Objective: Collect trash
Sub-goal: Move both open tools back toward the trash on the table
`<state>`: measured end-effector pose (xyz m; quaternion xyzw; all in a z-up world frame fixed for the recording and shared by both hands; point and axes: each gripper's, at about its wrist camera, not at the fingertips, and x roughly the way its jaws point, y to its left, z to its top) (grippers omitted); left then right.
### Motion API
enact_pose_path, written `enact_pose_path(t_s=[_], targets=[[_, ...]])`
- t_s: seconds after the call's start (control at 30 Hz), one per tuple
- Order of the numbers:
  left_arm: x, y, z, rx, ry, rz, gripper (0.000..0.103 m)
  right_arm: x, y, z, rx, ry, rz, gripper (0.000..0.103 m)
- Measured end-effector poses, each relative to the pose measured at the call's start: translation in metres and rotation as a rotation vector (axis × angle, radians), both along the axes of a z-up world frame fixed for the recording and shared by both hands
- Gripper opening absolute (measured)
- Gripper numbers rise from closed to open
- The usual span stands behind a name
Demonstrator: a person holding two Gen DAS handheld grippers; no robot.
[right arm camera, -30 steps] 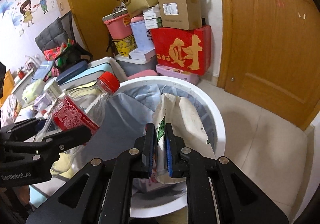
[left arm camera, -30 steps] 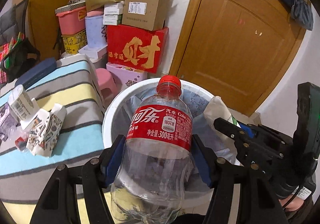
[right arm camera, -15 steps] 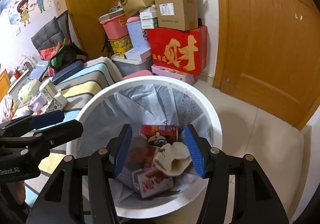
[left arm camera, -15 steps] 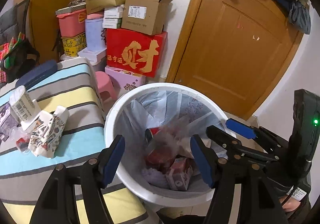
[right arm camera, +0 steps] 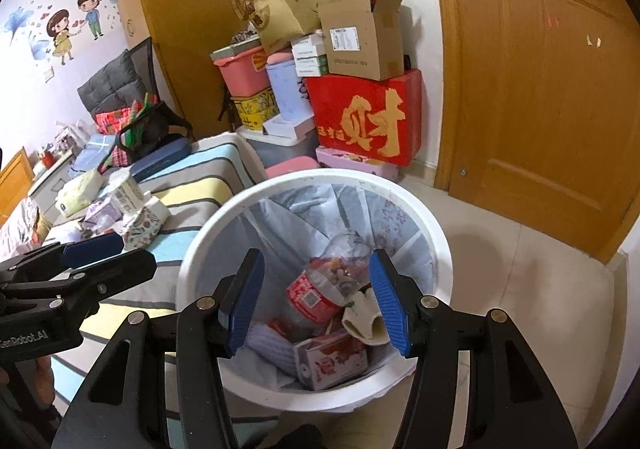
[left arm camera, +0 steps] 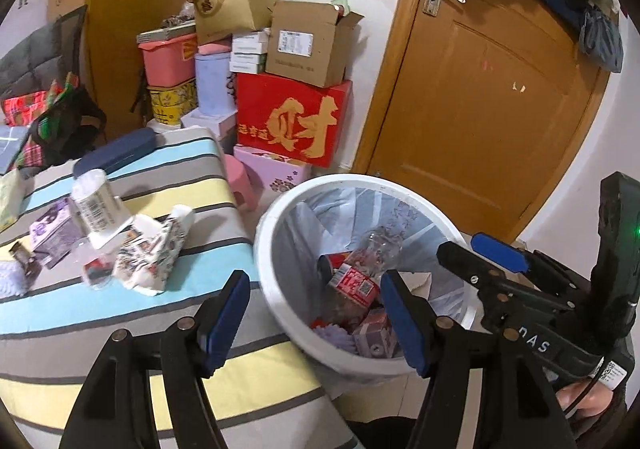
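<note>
Two grippers over the white bin (right arm camera: 400,197), left gripper (left arm camera: 316,313) wide and empty, right gripper (right arm camera: 318,301) wide and empty, bottle (right arm camera: 324,285) lying inside the bin, paper scraps (left arm camera: 152,253) beside the bin.

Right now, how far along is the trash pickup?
Done: the cola bottle and a crumpled wrapper lie in the white bin with some cartons. In hand: nothing; the left gripper and right gripper are both open and empty. Left: a patterned paper wad, a white cup and small boxes on the striped bedspread.
</note>
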<state>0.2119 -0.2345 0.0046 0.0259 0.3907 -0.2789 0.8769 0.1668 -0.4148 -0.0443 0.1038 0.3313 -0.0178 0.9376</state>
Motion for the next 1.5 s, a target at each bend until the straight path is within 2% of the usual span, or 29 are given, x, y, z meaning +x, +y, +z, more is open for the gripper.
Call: enact_pose_path(t_s=[0.73,1.27,1.5], targets=[[-0.036,0.102,0.024,-0.006,-0.087,0.144,0.068,-0.008,0.062,0.016,-0.001,-0.059,0.098,0.056],[-0.024,0.214,0.014,-0.012,-0.069,0.356,0.068,0.017,0.122,0.011,0.010,-0.028,0.201,0.056],[-0.008,0.264,0.002,-0.007,-0.039,0.458,0.068,0.041,0.143,0.003,0.018,0.016,0.217,0.056]])
